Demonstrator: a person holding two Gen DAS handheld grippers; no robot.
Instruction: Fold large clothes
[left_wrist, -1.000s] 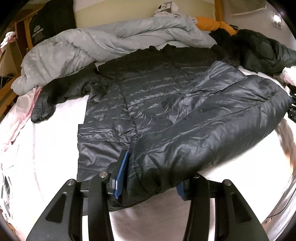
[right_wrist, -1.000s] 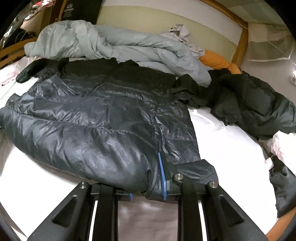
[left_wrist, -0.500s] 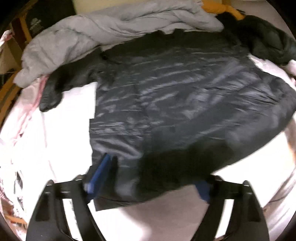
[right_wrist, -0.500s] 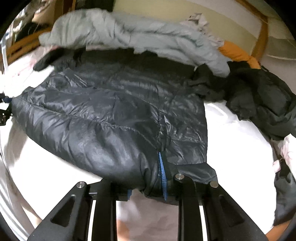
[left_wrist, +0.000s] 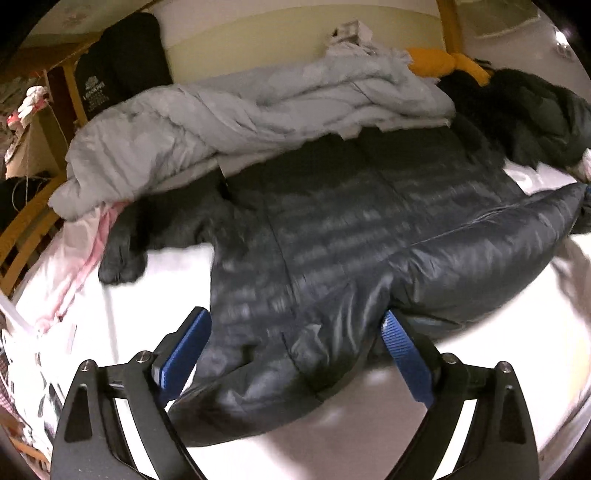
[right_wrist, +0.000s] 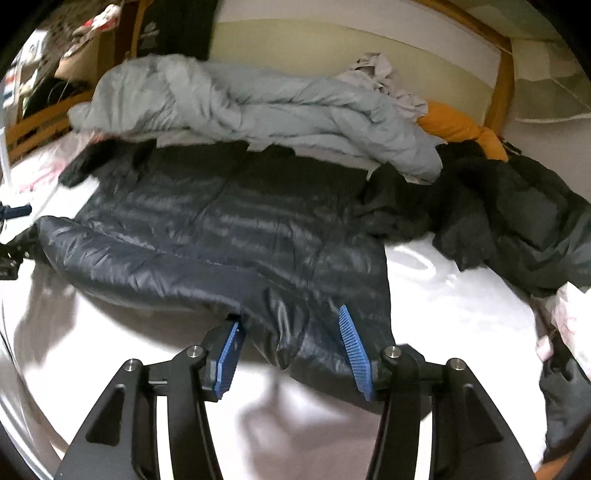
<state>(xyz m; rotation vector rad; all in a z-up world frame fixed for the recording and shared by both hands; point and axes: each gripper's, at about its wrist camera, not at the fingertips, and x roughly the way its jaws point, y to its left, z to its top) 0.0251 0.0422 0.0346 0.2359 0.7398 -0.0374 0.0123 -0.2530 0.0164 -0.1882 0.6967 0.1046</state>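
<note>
Cluttered bed | dark puffer jacket lies near front edge | left gripper, right gripper just opened, hem released | fold laid.

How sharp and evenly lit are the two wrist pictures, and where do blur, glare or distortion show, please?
Left wrist view: motion blur smears the dark puffer jacket; the white sheet is blown out; fisheye bends the wooden bed frame. Right wrist view: slightly sharper, the jacket streaked, glare on the sheet, dark vignette at the corners.
</note>
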